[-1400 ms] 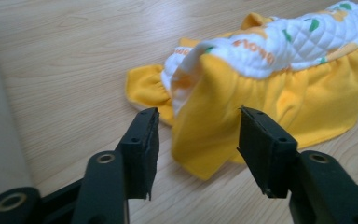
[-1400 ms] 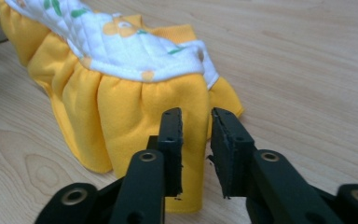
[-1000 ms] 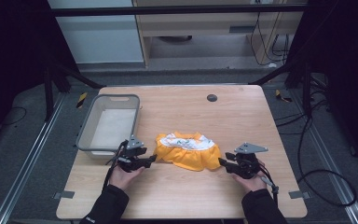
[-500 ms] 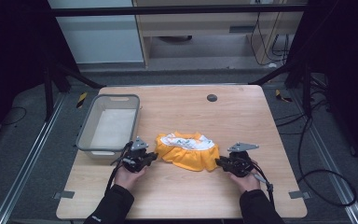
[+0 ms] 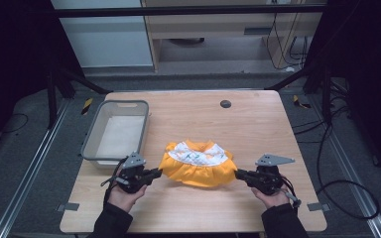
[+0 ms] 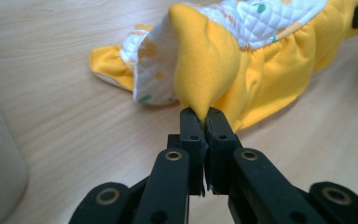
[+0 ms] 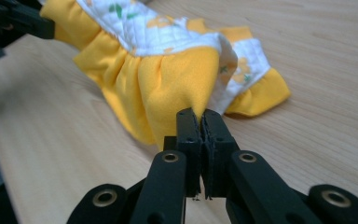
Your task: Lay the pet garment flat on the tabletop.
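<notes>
where the wooden table (image 5: 258, 124) nears the person's edge, a yellow garment (image 5: 197, 167) with a white quilted lining lies bunched at mid-width, its gathered hem facing near. the left gripper (image 5: 157, 173), jaws pressed together, pinches a yellow fold at the garment's left end (image 6: 204, 122); the right gripper (image 5: 238, 173) likewise clamps a fold at its right end (image 7: 200, 116). the cloth between them appears slightly lifted, though this is hard to judge. a grey bin (image 5: 115, 133) stands at the far left, apart from the garment; a small dark disc (image 5: 225, 103) lies farther off.
</notes>
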A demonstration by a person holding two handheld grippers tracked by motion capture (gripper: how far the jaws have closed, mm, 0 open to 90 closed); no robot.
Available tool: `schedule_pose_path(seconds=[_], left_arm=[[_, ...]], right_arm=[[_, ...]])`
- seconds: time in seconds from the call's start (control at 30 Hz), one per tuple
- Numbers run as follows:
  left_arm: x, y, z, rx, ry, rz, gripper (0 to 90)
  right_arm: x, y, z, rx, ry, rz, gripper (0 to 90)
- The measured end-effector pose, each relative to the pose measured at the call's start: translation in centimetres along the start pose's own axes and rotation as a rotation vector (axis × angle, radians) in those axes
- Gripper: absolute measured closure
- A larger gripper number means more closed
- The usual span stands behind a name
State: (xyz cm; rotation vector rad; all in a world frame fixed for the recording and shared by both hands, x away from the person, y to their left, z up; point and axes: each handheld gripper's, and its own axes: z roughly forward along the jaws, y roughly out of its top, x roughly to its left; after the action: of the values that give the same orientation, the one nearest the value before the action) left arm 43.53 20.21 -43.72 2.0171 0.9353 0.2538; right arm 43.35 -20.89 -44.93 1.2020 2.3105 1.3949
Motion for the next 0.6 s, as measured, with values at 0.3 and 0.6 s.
schedule_pose_path(seconds=[0.3, 0.6], left_arm=[[-1.7, -3.7, -0.7, 0.095, 0.007, -0.021, 86.1], [-1.4, -4.1, -0.2, 0.039, 0.092, 0.004, 46.4]], right_arm=[[1.6, -2.7, -0.6, 0.105, 0.01, -0.001, 86.4], [1.3, -3.3, 0.3, 0.095, -0.065, -0.053, 72.4]])
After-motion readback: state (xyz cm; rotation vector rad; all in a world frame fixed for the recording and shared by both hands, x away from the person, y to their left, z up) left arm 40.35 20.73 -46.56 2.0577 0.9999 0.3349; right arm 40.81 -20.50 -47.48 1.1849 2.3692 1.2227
